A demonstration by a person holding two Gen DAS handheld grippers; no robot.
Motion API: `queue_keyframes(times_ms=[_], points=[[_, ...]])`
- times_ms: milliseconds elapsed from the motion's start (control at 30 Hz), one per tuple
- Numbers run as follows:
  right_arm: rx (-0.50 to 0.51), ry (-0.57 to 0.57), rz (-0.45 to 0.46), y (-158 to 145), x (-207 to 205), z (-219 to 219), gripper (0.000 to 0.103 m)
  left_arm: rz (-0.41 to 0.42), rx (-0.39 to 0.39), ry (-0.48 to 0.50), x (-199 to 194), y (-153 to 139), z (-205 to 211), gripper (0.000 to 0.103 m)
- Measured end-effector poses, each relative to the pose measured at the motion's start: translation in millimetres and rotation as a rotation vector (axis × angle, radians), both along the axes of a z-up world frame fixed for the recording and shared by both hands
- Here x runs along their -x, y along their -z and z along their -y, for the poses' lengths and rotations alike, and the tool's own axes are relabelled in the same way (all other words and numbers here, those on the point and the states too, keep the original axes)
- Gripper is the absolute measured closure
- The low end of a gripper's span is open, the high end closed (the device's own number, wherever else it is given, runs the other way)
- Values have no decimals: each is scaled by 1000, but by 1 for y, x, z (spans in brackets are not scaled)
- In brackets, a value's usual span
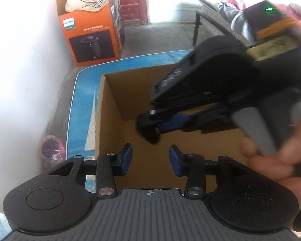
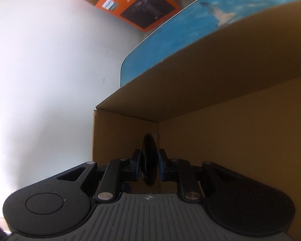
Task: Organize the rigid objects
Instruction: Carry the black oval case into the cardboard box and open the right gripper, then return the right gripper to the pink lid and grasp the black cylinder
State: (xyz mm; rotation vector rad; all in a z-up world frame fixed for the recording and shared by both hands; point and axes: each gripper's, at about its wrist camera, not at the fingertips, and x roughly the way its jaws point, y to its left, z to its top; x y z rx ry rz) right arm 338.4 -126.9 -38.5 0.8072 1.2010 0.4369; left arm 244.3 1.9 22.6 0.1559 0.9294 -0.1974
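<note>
The left gripper [image 1: 150,156] hangs empty, jaws apart, above the cardboard box [image 1: 112,108]. Only its view shows the right gripper [image 1: 150,132] reaching into the box, a hand [image 1: 275,158] on the handle. The right wrist view alone shows a dark disc [image 2: 149,161] edge-on, clamped between the pads. The box sits on a blue table [image 1: 80,108]; beyond stands an orange carton [image 1: 90,36] by a white wall [image 1: 20,60].
</note>
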Motion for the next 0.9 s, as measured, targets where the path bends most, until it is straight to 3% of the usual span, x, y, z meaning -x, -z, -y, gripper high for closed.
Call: queue_keyframes(times_ms=[67,133,200,433,633,767,900], points=[[18,4,-6,0,-2,-3,78,2,12,-6,3,-2,-2,62],[2,4,3,-2,0,-1,59,12,33,-9,8,-5,-5,62],[0,14,28,-12,8,2,50,19,56,-11,15,-10,-9,61],[-60,7,172,-60,55,43,50,81,164,32,55,-44,-20,54],[-102,1,358,-105,146,101,50,147,243,118,118,-64,-18,46],[-51,11,436,-102,209,130,50,132,314,180,151,-52,-10,45],[32,28,462,-68,254,137,51,114,316,222,182,-22,13,45]])
